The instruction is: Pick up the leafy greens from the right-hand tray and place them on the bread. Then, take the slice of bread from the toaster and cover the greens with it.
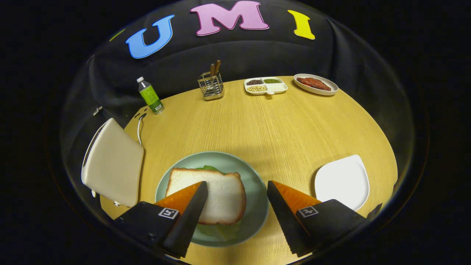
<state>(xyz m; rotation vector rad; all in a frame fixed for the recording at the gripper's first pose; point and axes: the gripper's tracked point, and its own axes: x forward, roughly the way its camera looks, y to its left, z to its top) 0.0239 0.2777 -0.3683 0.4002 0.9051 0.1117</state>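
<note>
No brand name or other writing can be made out: the green label on the bottle (150,95) is too small to tell, and the square black-and-white markers on the gripper (237,187) carry only a pattern.

The slice of bread (217,195) is seen lying flat on the green plate (257,206), white in the face with a thin brown crust round its edge. It is roughly square with rounded corners, and its domed top edge is turned away from the fingers and a little to the right, so that its long axis runs from near the fingers toward the far side of the table (265,129). The leafy greens (207,168) are covered by it; a pale green fringe is shown at the slice's far edge and again under its near edge.

The fingers are held wide apart, with nothing clamped between them. The left finger (189,215) is seen over the near left part of the slice; whether it touches the bread cannot be told. The right finger (281,217) stands beside the plate's rim.

A cream toaster (112,162) is placed left of the plate, and a white tray (342,182) well to its right. Beyond are found a wire holder (211,86), a divided dish (265,86) of beans and a plate of meat (315,84).
</note>
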